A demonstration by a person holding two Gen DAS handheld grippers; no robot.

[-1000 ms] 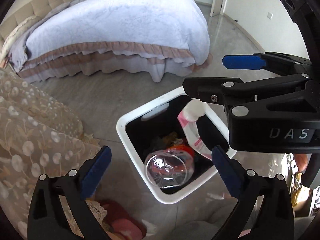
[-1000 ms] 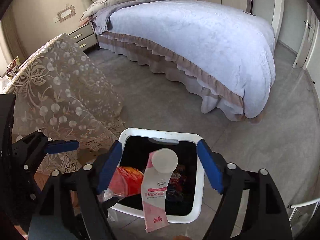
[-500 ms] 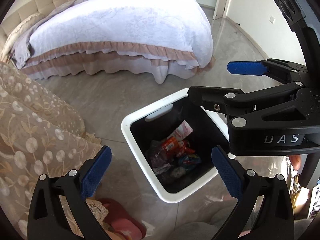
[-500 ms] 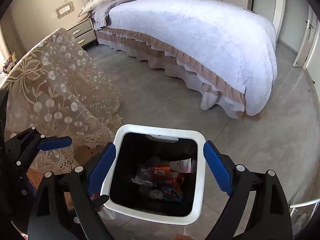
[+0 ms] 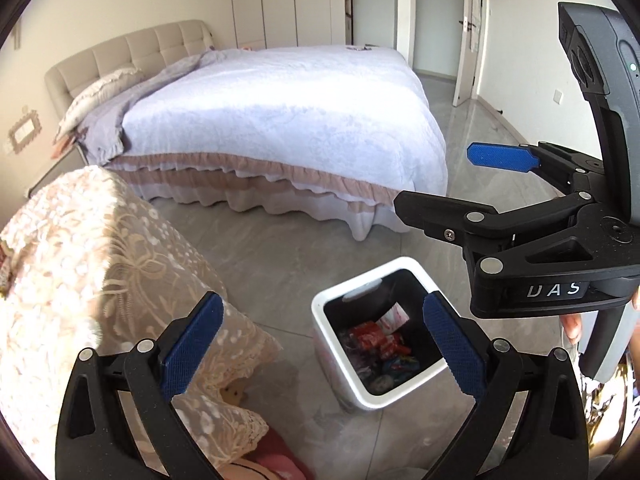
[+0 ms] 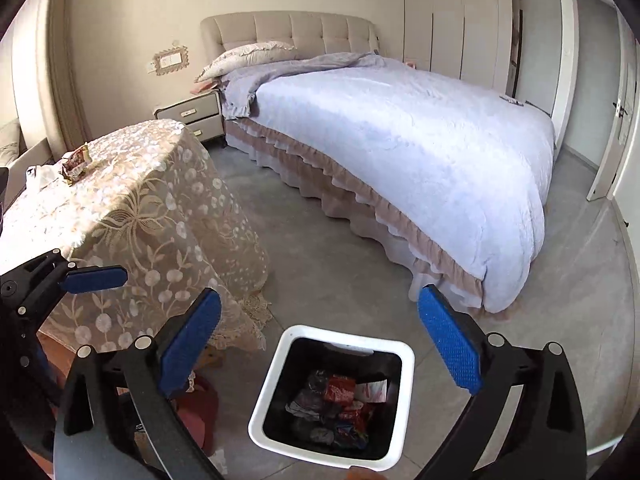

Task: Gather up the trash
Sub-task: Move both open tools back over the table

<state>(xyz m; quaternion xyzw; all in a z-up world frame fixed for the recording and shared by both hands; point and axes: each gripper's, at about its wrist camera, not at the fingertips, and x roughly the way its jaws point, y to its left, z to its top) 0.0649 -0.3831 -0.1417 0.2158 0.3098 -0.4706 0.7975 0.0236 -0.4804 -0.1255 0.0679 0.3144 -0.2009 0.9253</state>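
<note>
Both hand-held grippers (image 5: 322,346) (image 6: 320,344) wide, empty | bin (image 6: 276,394) upright, mouth up, trash (image 6: 336,404) inside

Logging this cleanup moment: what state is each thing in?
Left gripper: open, empty.
Right gripper: open, empty.
White square trash bin: lidless, upright, partly filled with wrappers.
Crumpled snack wrapper: lying on the lace-covered table.
White door: ajar.

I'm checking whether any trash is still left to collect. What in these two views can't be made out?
- Small wrappers on the lace-covered table: right wrist view, too small to identify.
- Lower layers inside the white square trash bin: hidden under the top wrappers and shadow.
- Red object on the floor under the tablecloth: left wrist view, cut off by the frame edge and the left hand-held gripper.
</note>
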